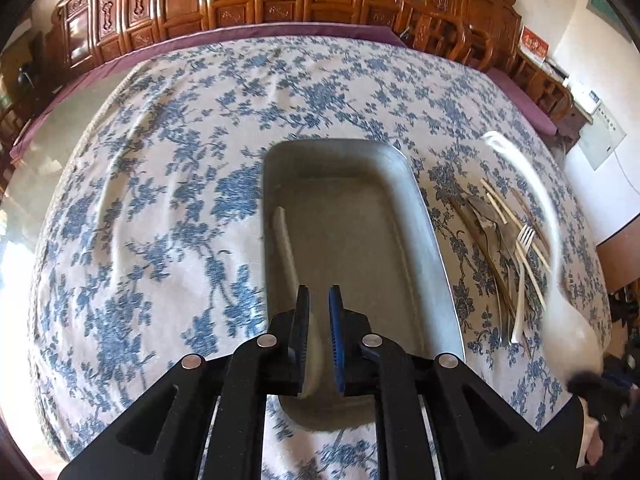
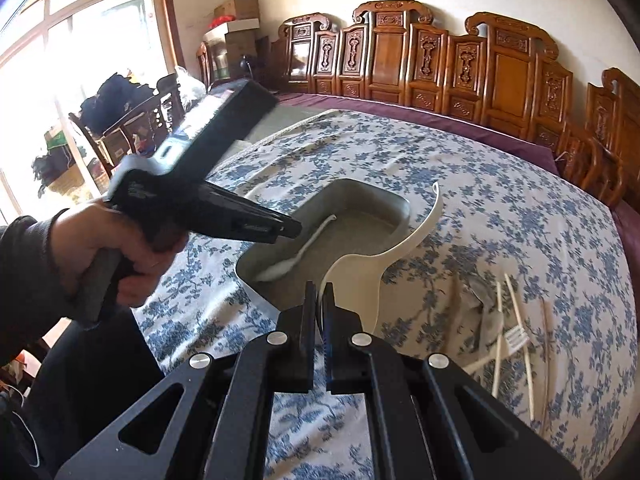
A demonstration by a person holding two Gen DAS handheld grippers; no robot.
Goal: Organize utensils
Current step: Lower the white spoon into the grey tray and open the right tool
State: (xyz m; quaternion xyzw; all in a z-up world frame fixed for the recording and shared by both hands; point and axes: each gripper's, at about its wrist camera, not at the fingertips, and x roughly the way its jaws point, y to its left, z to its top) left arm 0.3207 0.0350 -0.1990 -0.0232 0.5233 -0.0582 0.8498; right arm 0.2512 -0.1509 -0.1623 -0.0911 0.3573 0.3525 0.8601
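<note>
Right claw [image 2: 319, 304] gripped a white rice paddle [image 2: 360, 276] by its blade edge above the near end of the metal tray [image 1: 436, 240]; so thin a purchase risked the paddle pivoting or slipping short of the tray. Left claw [image 1: 319, 312], jaws narrow, hovered over the spoon [image 2: 298, 256] already in the tray, apparently released. Chopsticks [image 2: 520, 320] and a fork [image 1: 522, 276] lay on the desk [image 1: 160, 200] to the right, clear of the path.
</note>
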